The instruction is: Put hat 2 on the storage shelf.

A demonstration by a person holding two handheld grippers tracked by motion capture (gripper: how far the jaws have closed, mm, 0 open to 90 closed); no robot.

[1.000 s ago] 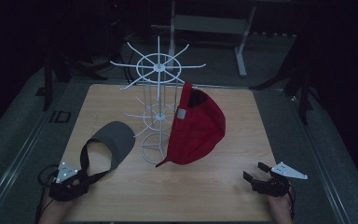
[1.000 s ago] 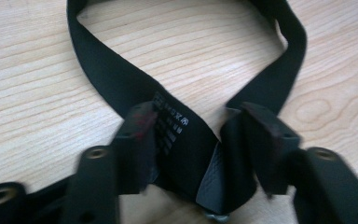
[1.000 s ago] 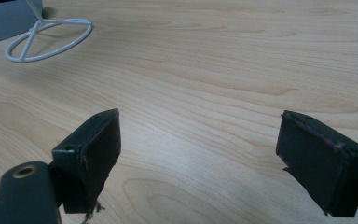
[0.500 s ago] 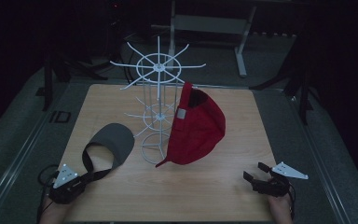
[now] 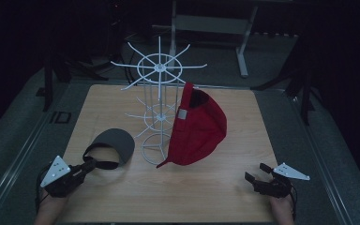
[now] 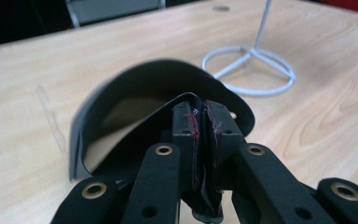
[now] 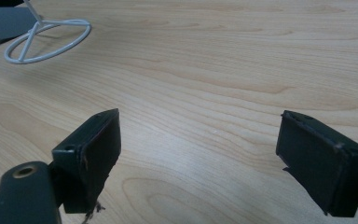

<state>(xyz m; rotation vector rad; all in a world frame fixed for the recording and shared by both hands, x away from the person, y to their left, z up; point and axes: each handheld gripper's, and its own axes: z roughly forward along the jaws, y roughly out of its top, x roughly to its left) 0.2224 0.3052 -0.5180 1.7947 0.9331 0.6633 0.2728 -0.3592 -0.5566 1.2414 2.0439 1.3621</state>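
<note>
left gripper (image 5: 90, 164), lower left of the high view: jaws have just closed and now pinch the rear strap of the black visor (image 5: 114, 145), seen clamped between the pads in the left gripper view. the visor's brim sits just left of the rack base, near the surface (image 5: 215, 187); whether it is fully clear of the wood cannot be told.

centre: white wire rack (image 5: 158, 93) stands upright, with a red cap (image 5: 198, 126) hanging on its right side.

right gripper (image 5: 258, 177), lower right: jaws wide apart, holding nothing, idle above bare wood.

judgement: the grasp step is complete and the lift is in hand. next move calls for raising the visor and carrying it to a free prong on the rack's left side, keeping the strap open enough to hook over.
</note>
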